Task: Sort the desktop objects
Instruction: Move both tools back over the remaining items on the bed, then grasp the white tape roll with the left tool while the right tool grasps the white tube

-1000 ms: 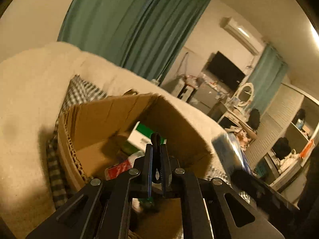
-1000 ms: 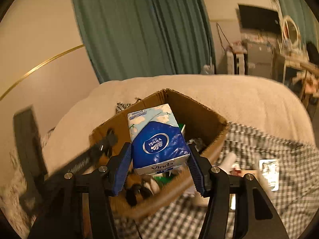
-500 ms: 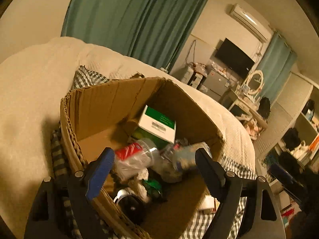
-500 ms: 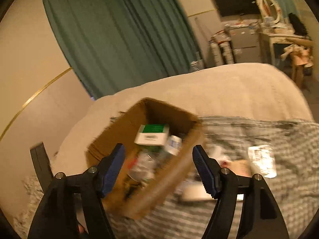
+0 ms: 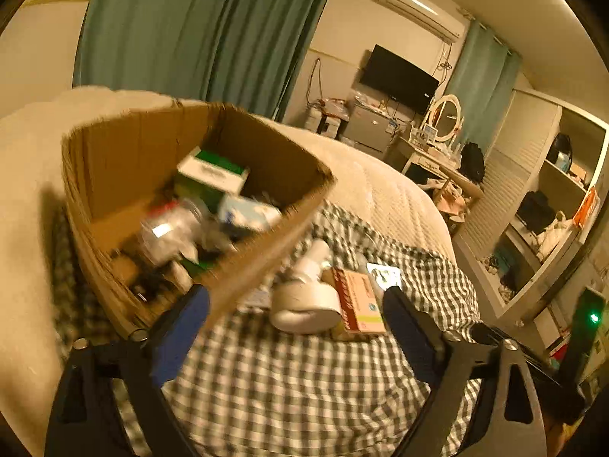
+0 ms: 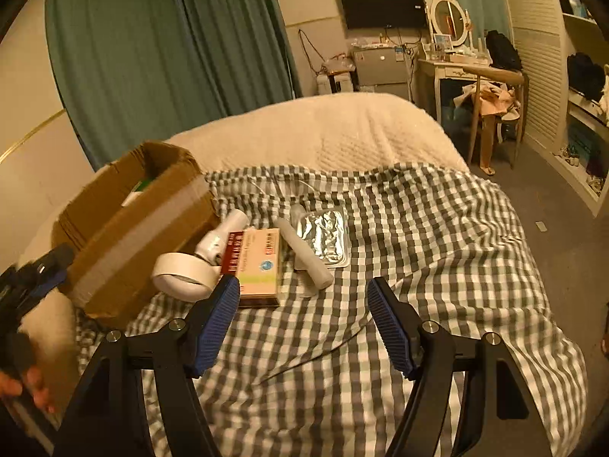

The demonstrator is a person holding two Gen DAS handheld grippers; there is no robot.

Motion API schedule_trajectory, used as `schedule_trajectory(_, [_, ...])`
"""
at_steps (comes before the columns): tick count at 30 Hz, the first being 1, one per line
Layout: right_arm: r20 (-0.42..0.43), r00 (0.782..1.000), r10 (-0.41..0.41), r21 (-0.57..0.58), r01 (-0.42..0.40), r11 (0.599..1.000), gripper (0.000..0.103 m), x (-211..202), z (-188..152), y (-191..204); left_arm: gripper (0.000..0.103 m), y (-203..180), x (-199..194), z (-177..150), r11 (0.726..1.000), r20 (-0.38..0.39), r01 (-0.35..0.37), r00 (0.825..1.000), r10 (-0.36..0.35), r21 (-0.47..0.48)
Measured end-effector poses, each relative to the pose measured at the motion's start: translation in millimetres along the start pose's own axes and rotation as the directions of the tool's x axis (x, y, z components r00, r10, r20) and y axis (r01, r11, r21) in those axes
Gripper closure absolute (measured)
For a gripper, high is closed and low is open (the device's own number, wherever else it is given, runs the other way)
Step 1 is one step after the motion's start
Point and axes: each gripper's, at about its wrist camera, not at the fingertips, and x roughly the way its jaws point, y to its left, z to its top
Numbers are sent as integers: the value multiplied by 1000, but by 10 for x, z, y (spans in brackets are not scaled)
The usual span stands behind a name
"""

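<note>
A cardboard box (image 5: 114,144) (image 6: 125,236) stands on the checked cloth (image 6: 418,236) at the left, holding a green-and-white carton (image 5: 213,171), a tissue pack (image 5: 247,213) and other blurred items. Beside it lie a white tape roll (image 6: 182,274) (image 5: 304,304), a red-and-cream medicine box (image 6: 255,262) (image 5: 357,301), a white bottle (image 6: 224,236), a grey tube (image 6: 304,255) and a foil blister pack (image 6: 323,236). My left gripper (image 5: 295,320) is open near the box's front corner. My right gripper (image 6: 304,312) is open and empty, just short of the medicine box.
The cloth covers a cream bed (image 6: 323,129). A thin dark cable (image 6: 316,354) runs across the cloth near my right gripper. A hand (image 6: 23,381) holds the left gripper's handle at far left. A desk, chair (image 6: 491,106) and shelves stand at the right.
The right gripper let the blue tissue pack go into the box, opened and drew back over the cloth. The left gripper opened from shut and pulled back toward the box's front.
</note>
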Motion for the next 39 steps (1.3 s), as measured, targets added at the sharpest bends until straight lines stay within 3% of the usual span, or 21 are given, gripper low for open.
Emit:
schedule_trajectory(5, [3, 1000, 13, -72, -13, 997, 34, 356, 77, 47, 7, -215, 382, -267, 999, -116, -4, 993, 9, 40])
schedule_trajectory(8, [-46, 999, -3, -113, -2, 994, 37, 720, -27, 40, 7, -241, 543, -370, 998, -111, 52, 993, -47, 43])
schedule_trajectory(10, [-81, 997, 1, -122, -11, 992, 42, 897, -58, 21, 7, -239, 661, -404, 998, -116, 20, 993, -12, 65])
schedule_trajectory(18, [-153, 988, 31, -108, -48, 993, 43, 1469, -168, -84, 7, -203, 1087, -438, 987, -153, -94, 982, 113, 129])
schedule_trajectory(20, [-167, 986, 14, -123, -35, 992, 48, 1549, -185, -65, 7, -200, 1155, -441, 986, -147, -107, 981, 126, 130])
schedule_trajectory(21, [-171, 985, -8, -133, -15, 991, 55, 1590, -188, -49, 7, -205, 1182, -435, 985, -140, -111, 982, 129, 132])
schedule_trajectory(24, [-173, 984, -29, -147, 4, 989, 77, 1601, -179, -6, 6, -253, 1253, -408, 976, -108, -140, 981, 160, 168])
schedule_trajectory(28, [-170, 985, -42, -166, 13, 986, 79, 1565, -185, 25, 1, -343, 1318, -391, 954, -64, -174, 979, 195, 244])
schedule_trajectory(32, [-173, 984, -30, -143, 5, 990, 79, 1475, -165, 6, 0, -451, 1401, -387, 944, -93, -179, 973, 211, 276])
schedule_trajectory(35, [-167, 985, -32, -143, 8, 990, 80, 1386, -145, 41, 0, -558, 1357, -400, 948, -86, -154, 979, 184, 280])
schedule_trajectory(39, [-158, 987, -27, -139, 5, 990, 82, 1304, -114, 96, 0, -701, 1409, -384, 930, -77, -185, 972, 220, 318])
